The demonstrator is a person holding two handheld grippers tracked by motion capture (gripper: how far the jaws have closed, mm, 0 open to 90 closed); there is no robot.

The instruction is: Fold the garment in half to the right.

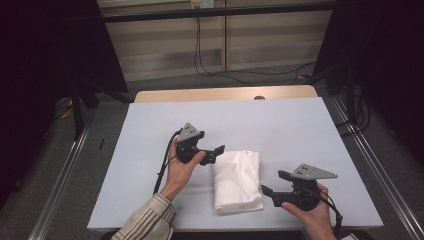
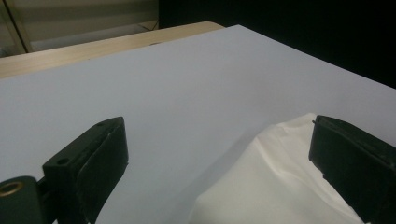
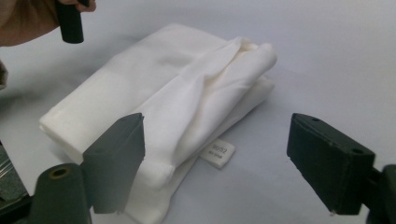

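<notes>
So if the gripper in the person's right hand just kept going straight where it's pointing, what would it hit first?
Most likely the folded white cloth. The right gripper has open jaws aimed at its near edge, with nothing between them, though the exact gap is hard to judge.

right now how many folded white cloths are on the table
1. The folded white cloth lies near the front edge of the table, between the left tongs and the right tongs. None seems hidden.

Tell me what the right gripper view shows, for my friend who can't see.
A folded white cloth lies on a pale table, with a small tag at its near edge. Two black fingers stand open in front of it, not touching it.
</notes>
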